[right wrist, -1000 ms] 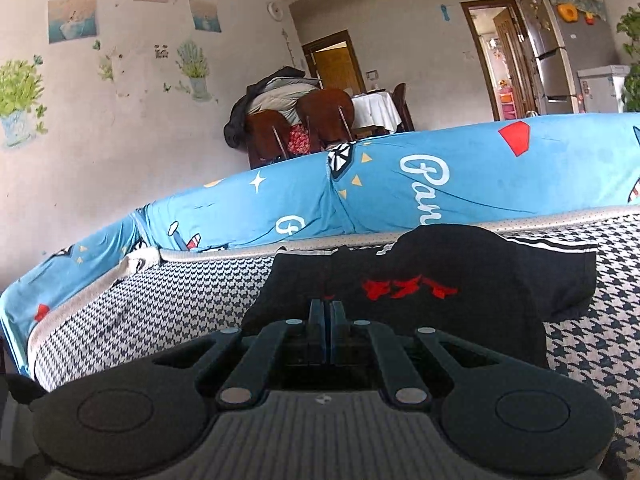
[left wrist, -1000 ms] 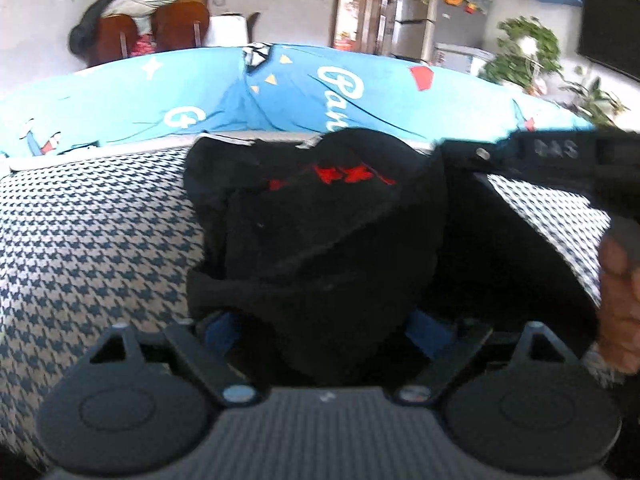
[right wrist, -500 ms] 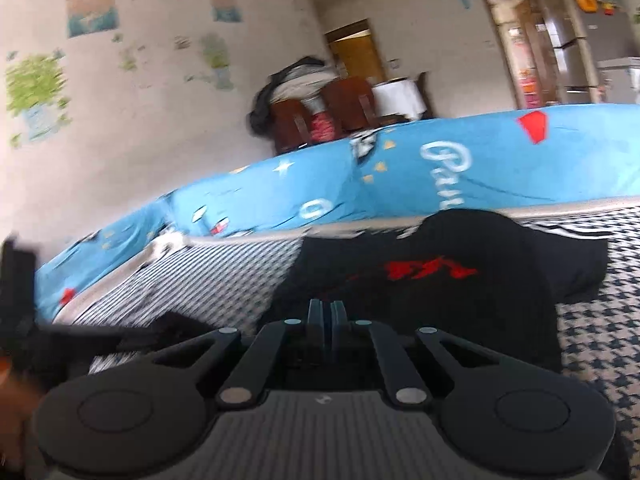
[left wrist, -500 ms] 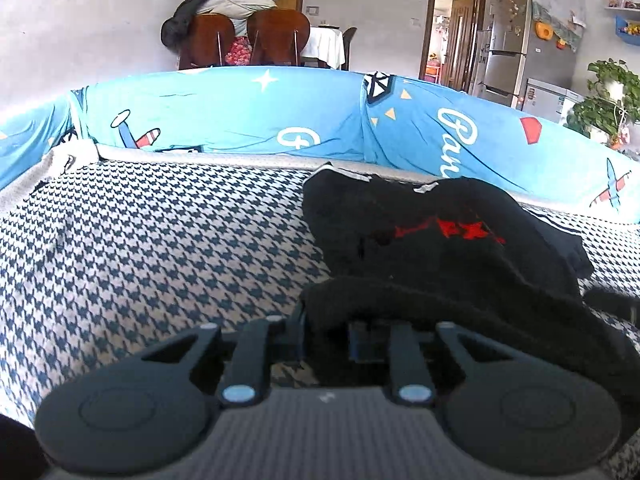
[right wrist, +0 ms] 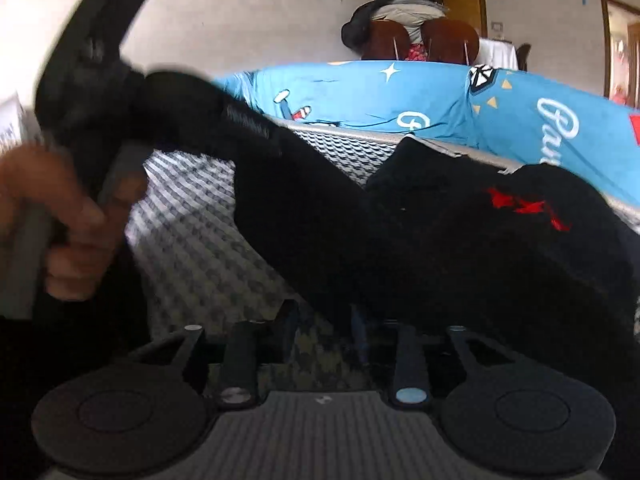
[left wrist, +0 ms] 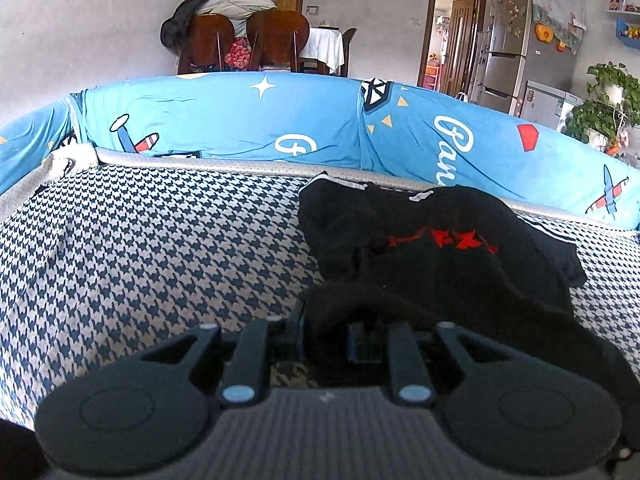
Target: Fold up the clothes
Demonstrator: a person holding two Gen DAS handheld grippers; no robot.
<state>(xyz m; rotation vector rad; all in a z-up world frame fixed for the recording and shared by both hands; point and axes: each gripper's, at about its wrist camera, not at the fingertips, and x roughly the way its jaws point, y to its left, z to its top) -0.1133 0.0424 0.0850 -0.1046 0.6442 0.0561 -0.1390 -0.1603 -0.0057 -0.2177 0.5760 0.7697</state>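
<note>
Across the whole foreground of both wrist views spreads the houndstooth-patterned couch seat (left wrist: 152, 248), blue and white, bordered at the back by a blue cartoon-print cover (left wrist: 248, 128) with stars, planes and white lettering. On the right part of that seat lies the black garment (left wrist: 432, 252), crumpled, with a red print (left wrist: 444, 240) across its upper side and a white label near its far edge; a dark sleeve with white stripes sticks out toward the right. From the garment a long black strip of cloth rises up and to the left in the right wrist view (right wrist: 288, 184), stretched from the heap to the left gripper (right wrist: 92, 60), which is blurred there and held by the person's hand (right wrist: 60, 220) on a grey handle. In the left wrist view the left gripper (left wrist: 324, 338) shows its fingers drawn fairly narrow with a fold of the black cloth bunched between them, so it is clamped on the garment. The right gripper (right wrist: 324, 328) sits low over the seat at the near edge of the heap, its fingers parted a moderate way, with cloth draped over the right finger; whether it pinches any fabric cannot be told. Behind the couch stand two brown wooden chairs (left wrist: 240, 40) piled with clothing, and a fridge (left wrist: 516, 40) at the right.
</note>
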